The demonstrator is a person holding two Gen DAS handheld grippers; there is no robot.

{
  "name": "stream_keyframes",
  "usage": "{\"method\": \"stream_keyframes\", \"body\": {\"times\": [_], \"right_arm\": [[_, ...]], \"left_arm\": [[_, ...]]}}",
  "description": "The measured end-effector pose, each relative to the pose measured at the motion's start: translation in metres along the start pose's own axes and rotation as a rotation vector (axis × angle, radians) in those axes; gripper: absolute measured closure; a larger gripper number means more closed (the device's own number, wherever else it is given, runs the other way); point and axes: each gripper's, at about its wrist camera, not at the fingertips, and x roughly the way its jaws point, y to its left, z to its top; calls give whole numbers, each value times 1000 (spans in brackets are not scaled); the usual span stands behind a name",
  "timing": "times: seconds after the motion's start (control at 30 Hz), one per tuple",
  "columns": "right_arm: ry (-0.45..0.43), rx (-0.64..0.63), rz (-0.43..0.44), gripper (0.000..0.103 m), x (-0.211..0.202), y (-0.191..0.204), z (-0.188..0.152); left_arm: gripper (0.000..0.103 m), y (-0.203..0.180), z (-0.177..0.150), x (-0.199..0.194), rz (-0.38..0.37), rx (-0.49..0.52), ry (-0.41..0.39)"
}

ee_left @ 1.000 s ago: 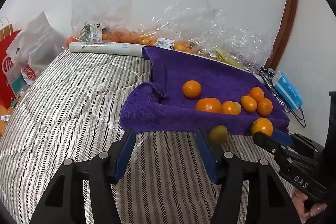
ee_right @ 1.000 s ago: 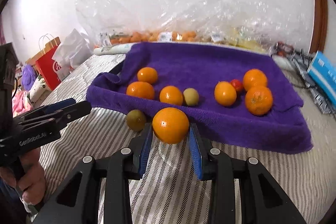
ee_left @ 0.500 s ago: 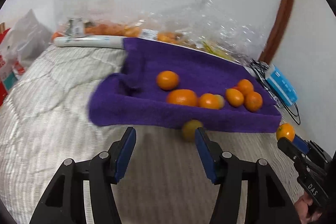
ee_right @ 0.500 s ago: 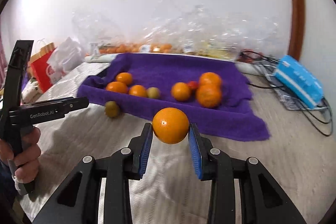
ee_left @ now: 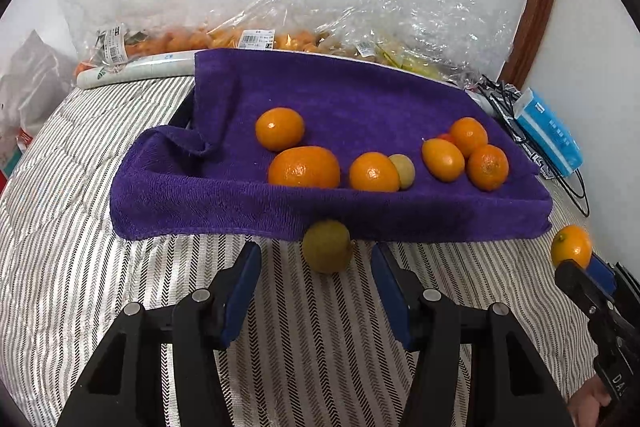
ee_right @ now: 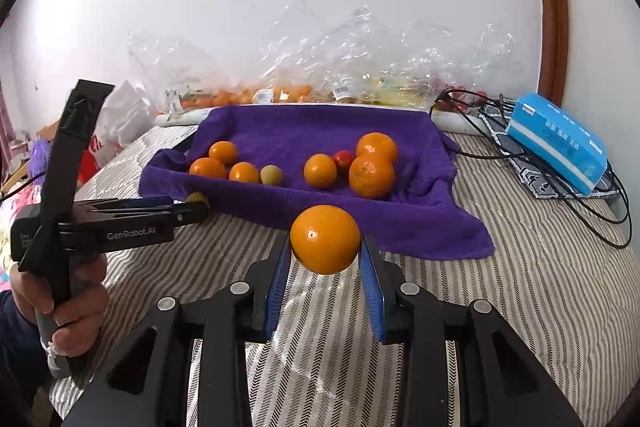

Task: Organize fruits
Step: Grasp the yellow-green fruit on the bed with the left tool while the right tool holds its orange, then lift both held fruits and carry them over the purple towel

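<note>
A purple towel lies on the striped bed and carries several oranges, one green fruit and a small red tomato. A second green fruit rests on the bedcover against the towel's front edge. My left gripper is open, its blue pads on either side of this fruit without touching it. From the right wrist view the left gripper reaches in from the left to that fruit. My right gripper is shut on an orange, held above the bedcover in front of the towel.
Clear plastic bags of fruit lie along the wall behind the towel, with a white paper roll beside them. A blue tissue pack and black cables sit at the right. Shopping bags stand at the left.
My left gripper has moved right and closer, so the green fruit now sits between its fingertips. My right gripper has drawn back from the towel with the orange still in it.
</note>
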Motion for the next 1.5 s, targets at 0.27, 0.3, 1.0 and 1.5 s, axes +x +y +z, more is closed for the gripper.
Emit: {"method": "stream_keyframes", "body": {"times": [0.27, 0.3, 1.0, 1.5], "right_arm": [[28, 61, 10, 68, 6, -12, 0], [26, 62, 8, 68, 6, -12, 0], [41, 67, 7, 68, 8, -13, 1], [41, 90, 3, 68, 8, -16, 0]], "left_arm": [[49, 3, 0, 2, -9, -16, 9], [49, 3, 0, 2, -9, -17, 10], [60, -10, 3, 11, -49, 8, 32], [75, 0, 0, 2, -106, -39, 2]]}}
